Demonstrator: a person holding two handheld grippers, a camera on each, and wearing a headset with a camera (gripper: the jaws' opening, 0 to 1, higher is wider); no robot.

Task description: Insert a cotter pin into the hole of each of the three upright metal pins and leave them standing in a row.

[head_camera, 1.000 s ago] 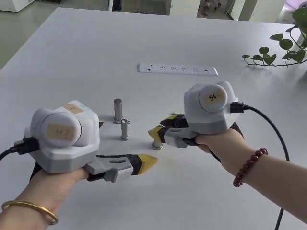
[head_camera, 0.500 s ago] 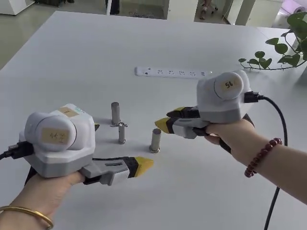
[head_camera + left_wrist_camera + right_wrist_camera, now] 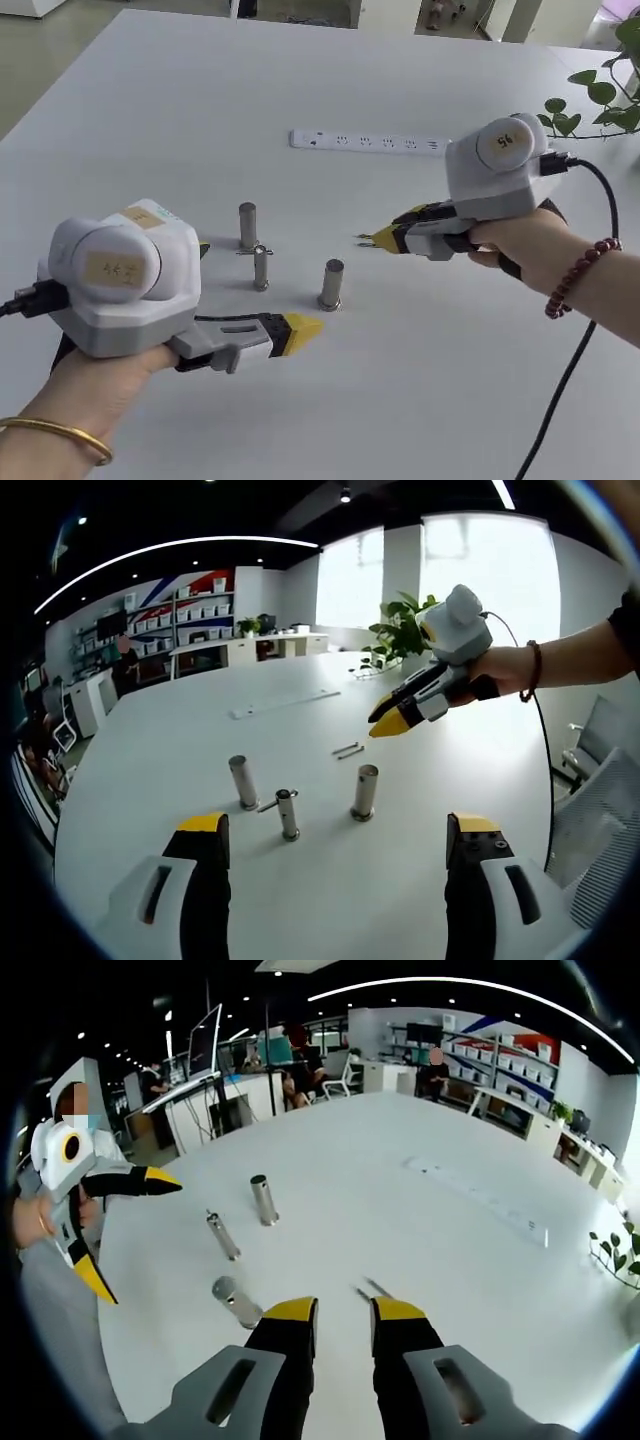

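Furthest left, the left gripper [image 3: 337,825] is held low over the white table [image 3: 150,120]. Its yellow-tipped jaws are spread wide and grasp nothing. Straight ahead of it, within the span of those jaws, three metal pins stand upright in a loose row, each apart from the next. The first metal pin [image 3: 241,780] is ahead of the left jaw. The middle metal pin [image 3: 288,813] is the nearest to the tool and carries a cotter pin [image 3: 268,803] crosswise near its top, sticking out toward the first. The third metal pin [image 3: 364,792] is ahead and toward the right jaw.

Beyond that third pin, two loose cotter pins [image 3: 348,749] lie flat on the table. They are just in front of the tips of the right gripper [image 3: 343,1310], which hangs a little above them and points back toward the row. Its jaws are drawn close, with a narrow gap between them and nothing in it. In the right gripper view, the three metal pins stand ahead and to the left of its jaws. A power strip [image 3: 370,142] lies farther off, and a green plant [image 3: 600,95] is at the table's far right edge.
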